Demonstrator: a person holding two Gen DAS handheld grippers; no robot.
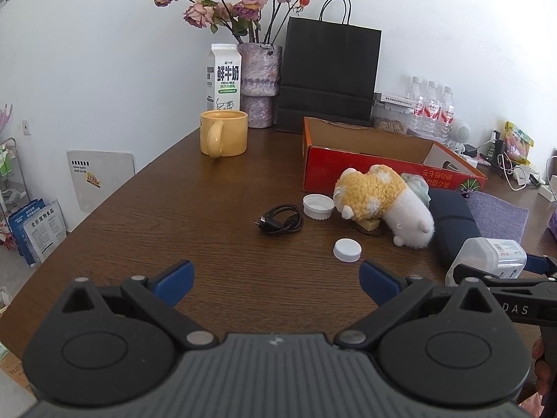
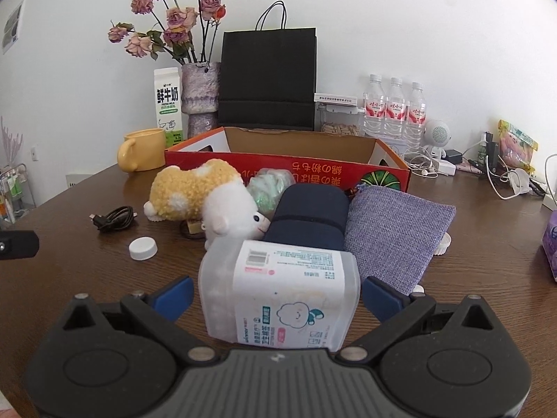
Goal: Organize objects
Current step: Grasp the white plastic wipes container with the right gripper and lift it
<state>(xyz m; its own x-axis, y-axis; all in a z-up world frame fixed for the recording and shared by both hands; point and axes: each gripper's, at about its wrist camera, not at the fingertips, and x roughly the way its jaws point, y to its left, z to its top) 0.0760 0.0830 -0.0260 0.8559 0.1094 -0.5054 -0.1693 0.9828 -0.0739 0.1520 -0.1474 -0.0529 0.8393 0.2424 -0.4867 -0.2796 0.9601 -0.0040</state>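
Observation:
My right gripper [image 2: 276, 296] is open, its blue fingers on either side of a clear plastic box of cotton swabs [image 2: 289, 289] that lies on the wooden table. Behind that box are a navy pouch [image 2: 310, 216], a purple cloth bag [image 2: 393, 230] and a yellow and white plush toy [image 2: 205, 202]. My left gripper [image 1: 276, 278] hangs open and holds nothing, low over bare table. Ahead of it are two white caps [image 1: 347, 249] [image 1: 318, 206] and a coiled black cable [image 1: 280, 223]. An open red cardboard box [image 1: 383, 170] stands behind the plush toy [image 1: 379, 202].
A yellow mug [image 1: 224, 137], a milk carton [image 1: 224, 76], a vase of dried roses [image 1: 259, 83] and a black paper bag [image 1: 327, 73] stand along the back wall. Water bottles [image 2: 393, 111], chargers and cables crowd the back right. The table edge runs along the left.

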